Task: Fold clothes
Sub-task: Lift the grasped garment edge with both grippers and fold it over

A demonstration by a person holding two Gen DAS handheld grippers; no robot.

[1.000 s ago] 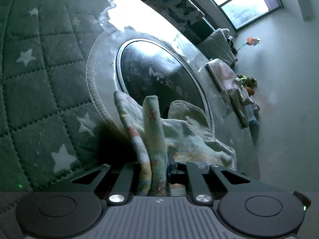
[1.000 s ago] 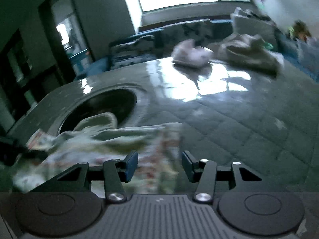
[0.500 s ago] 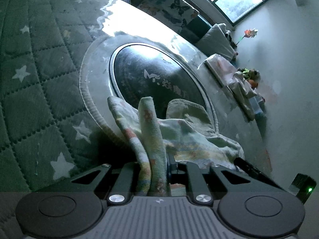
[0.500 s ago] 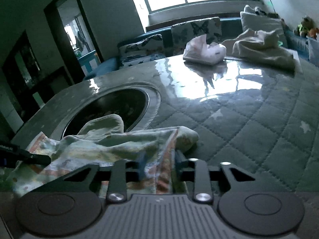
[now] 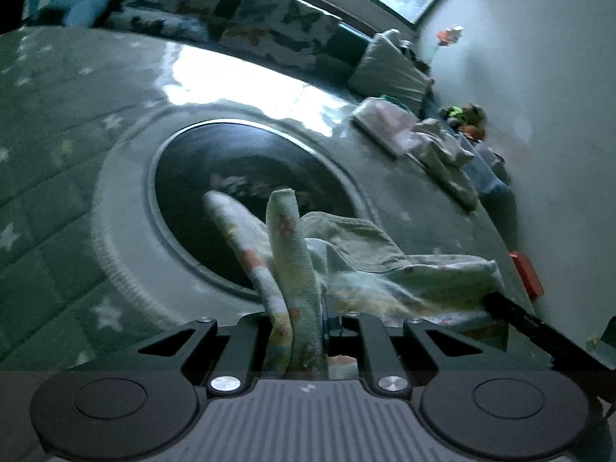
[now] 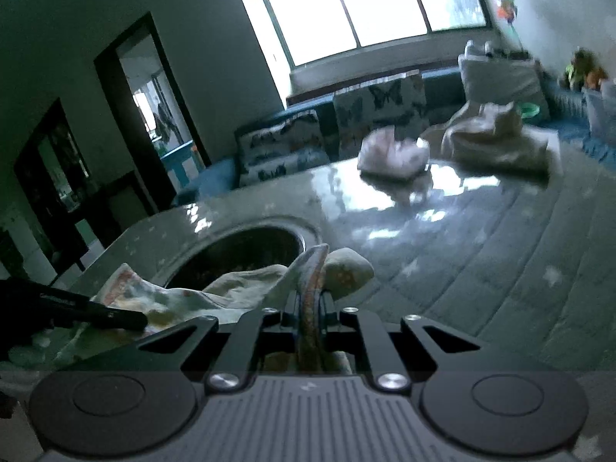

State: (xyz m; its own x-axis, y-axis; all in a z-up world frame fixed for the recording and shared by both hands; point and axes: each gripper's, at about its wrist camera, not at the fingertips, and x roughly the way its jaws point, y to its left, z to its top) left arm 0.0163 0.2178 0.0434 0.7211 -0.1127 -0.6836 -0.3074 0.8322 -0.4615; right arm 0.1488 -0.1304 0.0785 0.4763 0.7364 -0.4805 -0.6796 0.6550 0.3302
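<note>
Over the dark round well (image 5: 246, 192), both claws (image 5: 304, 319) (image 6: 310, 315) pinch cloth (image 5: 385, 269) (image 6: 246, 288).

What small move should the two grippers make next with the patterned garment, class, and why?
Probably lift and draw both hands apart. The left gripper and right gripper are each shut on an edge of the patterned garment, which sags rumpled between them over the dark round inset of the quilted mat; spreading should flatten it for folding.

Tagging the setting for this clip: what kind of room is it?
Probably a home living room: butterfly-print sofa cushions under a wide bright window, and a quilted star-patterned table cover with crumpled pale clothes on it.
</note>
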